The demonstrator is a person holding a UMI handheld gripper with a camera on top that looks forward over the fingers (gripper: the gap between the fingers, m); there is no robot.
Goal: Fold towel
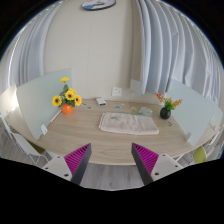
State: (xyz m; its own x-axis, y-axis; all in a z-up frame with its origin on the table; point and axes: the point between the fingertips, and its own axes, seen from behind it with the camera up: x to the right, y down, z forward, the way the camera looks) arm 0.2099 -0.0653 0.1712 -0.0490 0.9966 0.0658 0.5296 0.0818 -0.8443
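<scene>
A pale folded towel with a faint pattern lies flat on the round wooden table, beyond my fingers and slightly to the right. My gripper is open and empty, held over the table's near edge. Its two fingers carry magenta pads, one on the left finger and one on the right finger. Only bare tabletop shows between them. The towel is well ahead of the fingertips and untouched.
An orange pot of yellow sunflowers stands at the table's far left. A dark vase with pink flowers stands at the far right. A small dark object lies at the back. Pale chairs ring the table; curtains hang behind.
</scene>
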